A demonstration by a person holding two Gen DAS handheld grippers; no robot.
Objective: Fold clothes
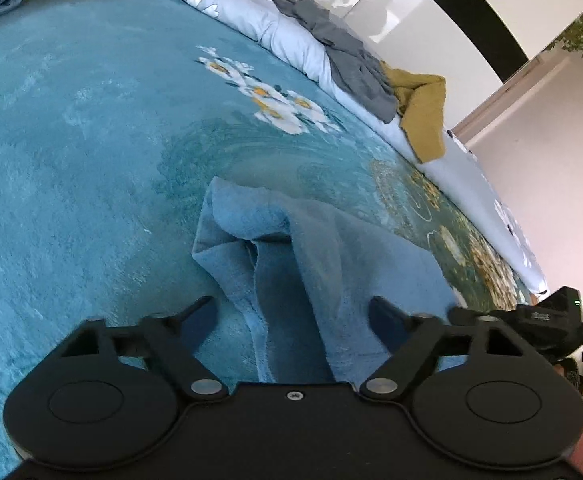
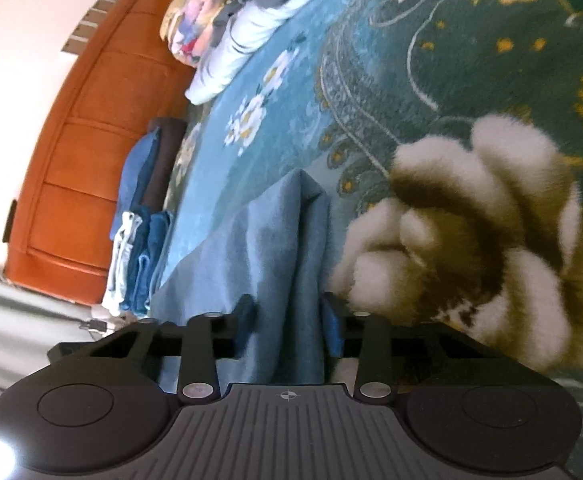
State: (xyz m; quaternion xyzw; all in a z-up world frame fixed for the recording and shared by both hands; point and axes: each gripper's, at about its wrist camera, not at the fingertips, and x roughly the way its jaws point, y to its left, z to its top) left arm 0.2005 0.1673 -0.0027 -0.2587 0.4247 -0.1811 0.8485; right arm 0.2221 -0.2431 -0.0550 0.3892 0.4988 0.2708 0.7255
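Note:
A light blue cloth (image 1: 291, 248) lies rumpled on the teal flowered blanket (image 1: 71, 140). My left gripper (image 1: 291, 312) is open, its fingers wide apart on either side of the cloth's raised fold, not closed on it. In the right wrist view the same blue cloth (image 2: 275, 240) passes between the fingers of my right gripper (image 2: 287, 316), which is shut on its edge. The right gripper also shows at the right edge of the left wrist view (image 1: 547, 320).
A rolled white quilt (image 1: 291, 36) with grey (image 1: 347, 60) and mustard (image 1: 423, 116) garments runs along the far side of the bed. A stack of folded clothes (image 2: 139, 240) sits by the orange wooden headboard (image 2: 83, 140). A flowered pillow (image 2: 199, 20) lies beyond.

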